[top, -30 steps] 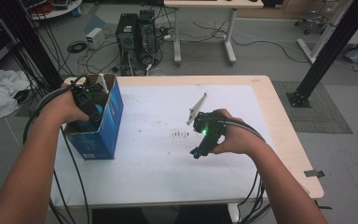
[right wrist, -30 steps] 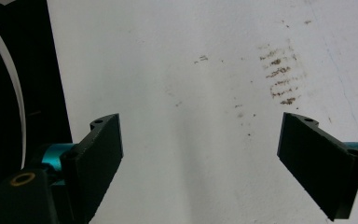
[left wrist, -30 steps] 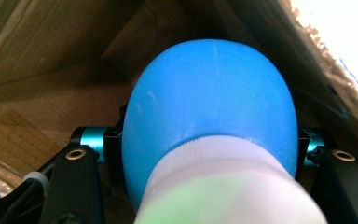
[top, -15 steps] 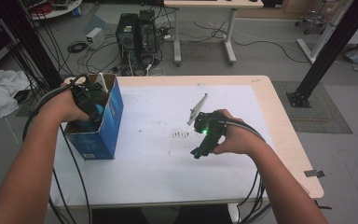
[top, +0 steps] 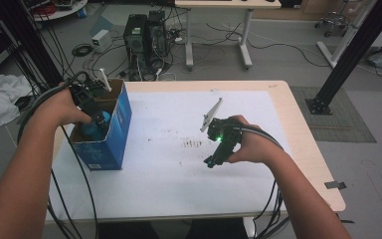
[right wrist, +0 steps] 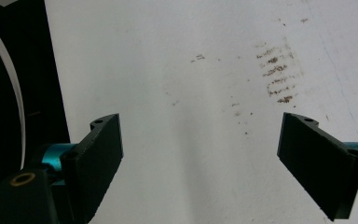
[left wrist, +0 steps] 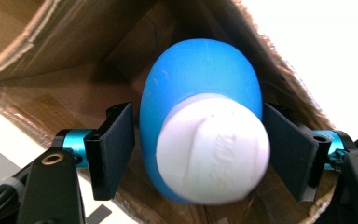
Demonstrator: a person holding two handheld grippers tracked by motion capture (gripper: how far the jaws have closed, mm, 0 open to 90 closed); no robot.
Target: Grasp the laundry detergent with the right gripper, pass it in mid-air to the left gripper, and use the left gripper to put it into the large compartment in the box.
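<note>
left gripper (top: 95,119): jaws just opening | right gripper (top: 214,160): jaws wide apart

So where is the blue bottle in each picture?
High view: the blue bottle sits at the left, down inside the cardboard box.
Left gripper view: the bottle is in the middle, white cap toward the camera, between the left gripper's fingers.
Right gripper view: white table cover.
Shared landmark: the cardboard box.

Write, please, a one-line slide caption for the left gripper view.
Left gripper, jaws just opening, straddles a blue bottle with white cap inside a cardboard box.
</note>
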